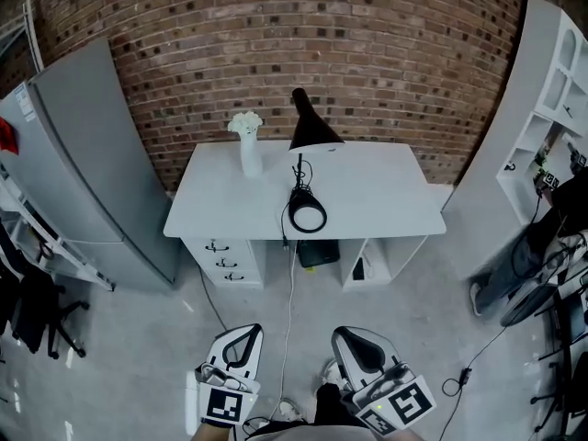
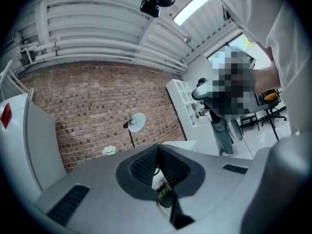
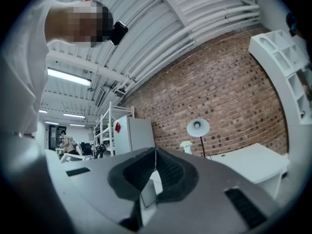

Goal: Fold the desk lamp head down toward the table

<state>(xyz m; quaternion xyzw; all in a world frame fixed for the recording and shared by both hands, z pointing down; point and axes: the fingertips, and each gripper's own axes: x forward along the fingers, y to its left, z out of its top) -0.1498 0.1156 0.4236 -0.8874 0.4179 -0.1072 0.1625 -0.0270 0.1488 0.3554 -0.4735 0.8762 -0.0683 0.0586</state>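
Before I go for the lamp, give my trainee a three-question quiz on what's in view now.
1. True or false: the left claw is gripping the desk lamp.
2. In the head view, what stands on the white desk just left of the lamp? A) mug B) vase of white flowers C) laptop
3. Fill in: the jaws of the right claw are ____.
Key: 1 false; 2 B; 3 shut.

Industrial-style office or lab: brick wall (image 1: 276, 53), polished concrete floor (image 1: 138, 338), white desk (image 1: 367, 200) with drawers (image 1: 220, 260), grey fridge (image 1: 83, 154), white shelving (image 1: 551, 90), office chair (image 1: 46, 320), corrugated metal ceiling (image 3: 195, 13), strip lights (image 3: 68, 77).
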